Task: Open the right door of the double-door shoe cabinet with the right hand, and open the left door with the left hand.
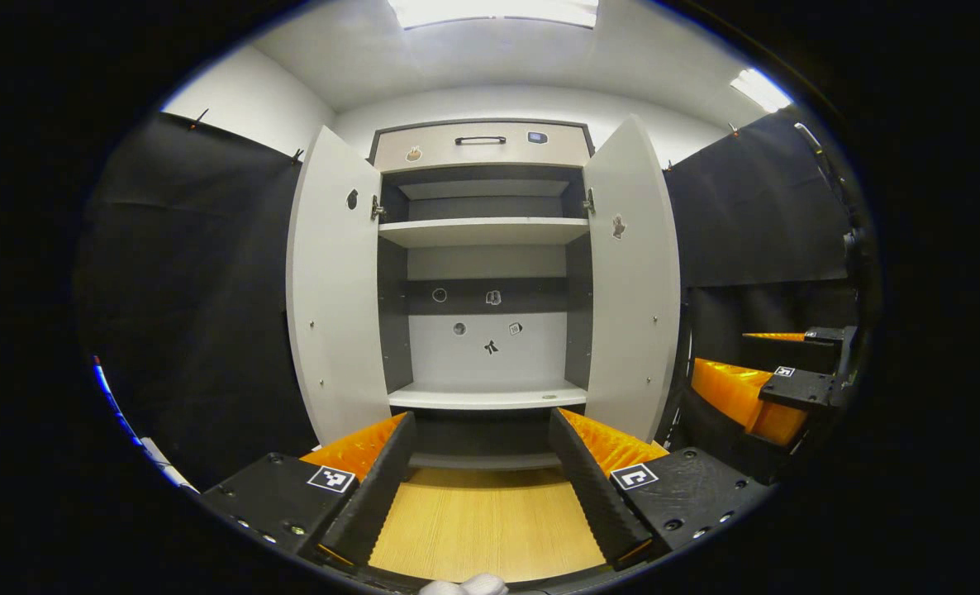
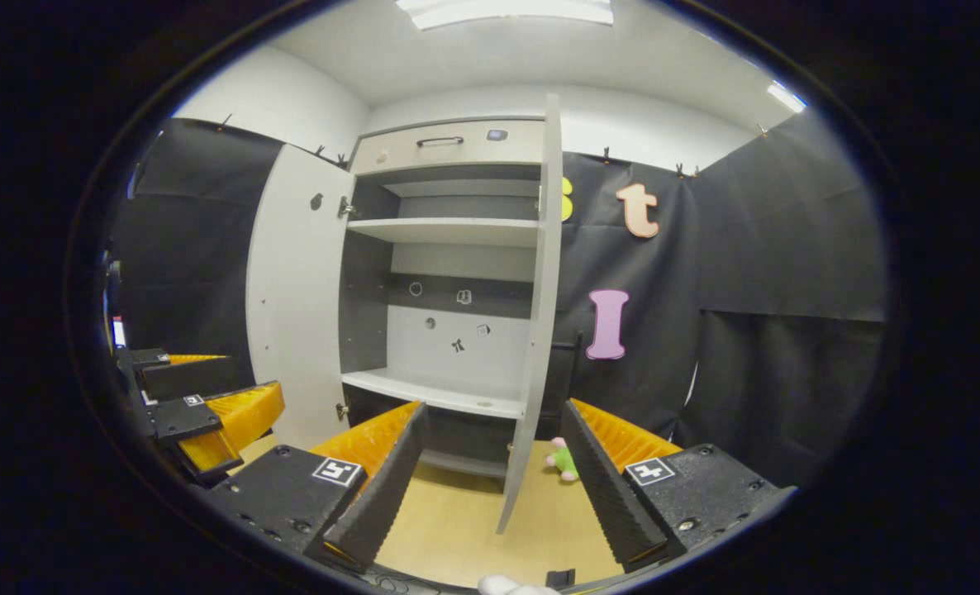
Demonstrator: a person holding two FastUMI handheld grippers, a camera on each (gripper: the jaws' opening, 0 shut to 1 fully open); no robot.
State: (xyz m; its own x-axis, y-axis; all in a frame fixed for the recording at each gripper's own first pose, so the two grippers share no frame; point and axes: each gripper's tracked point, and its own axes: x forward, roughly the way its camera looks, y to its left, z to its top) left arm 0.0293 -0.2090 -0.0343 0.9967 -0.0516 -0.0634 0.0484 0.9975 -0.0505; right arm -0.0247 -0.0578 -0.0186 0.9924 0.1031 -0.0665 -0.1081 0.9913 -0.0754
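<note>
Wooden floor lies bare before the open cabinet; both grippers gape, holding nothing.

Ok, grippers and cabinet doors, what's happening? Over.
Left gripper open, empty. Right gripper open, empty. Pale grey shoe cabinet: left door and right door both open. Nothing blocking.

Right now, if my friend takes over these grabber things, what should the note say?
Left tool: open, holding nothing, facing the middle of the cabinet.
Right tool: open, holding nothing, with the right door's edge between its fingers but not touched.
Left door is swung wide open. Right door is open too.
The shelves look bare.
A small toy lies on the floor past the right door.
Done: both doors are open.
Left: nothing, as far as I can see. Just pull both tools back.
</note>
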